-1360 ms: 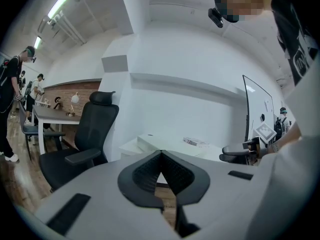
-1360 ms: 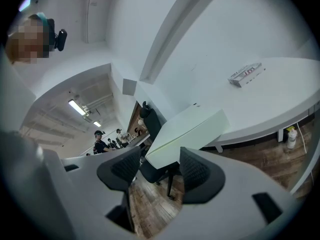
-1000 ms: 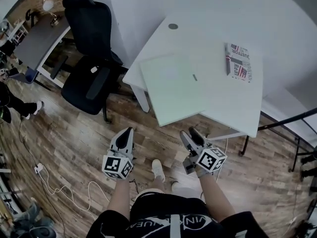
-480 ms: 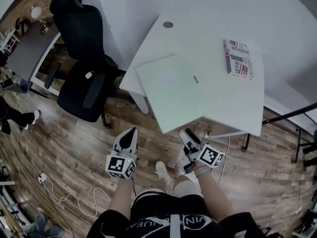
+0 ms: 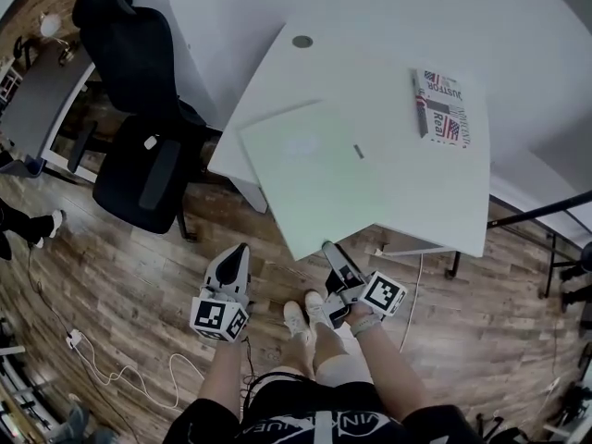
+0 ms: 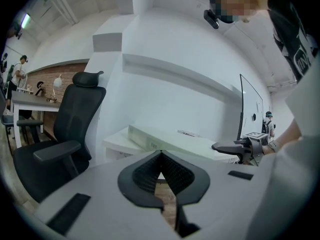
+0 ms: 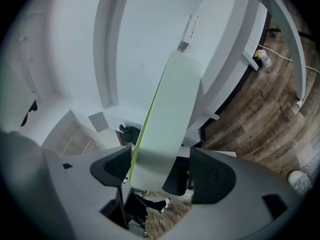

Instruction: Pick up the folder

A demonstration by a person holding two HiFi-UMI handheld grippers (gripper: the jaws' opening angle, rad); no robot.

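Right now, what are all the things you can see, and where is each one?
folder: one, pale green, on the table, near corner sticking out past the edge.
table: one, white, in front of the person.
magazine: one, red, white and blue, table's far right part.
office chair: one, black, left of the table.
floor: one, brown wood, under everything.
left gripper: one, grey, jaws together, empty, over the floor.
right gripper: one, grey, jaws opening, folder's near corner between them.
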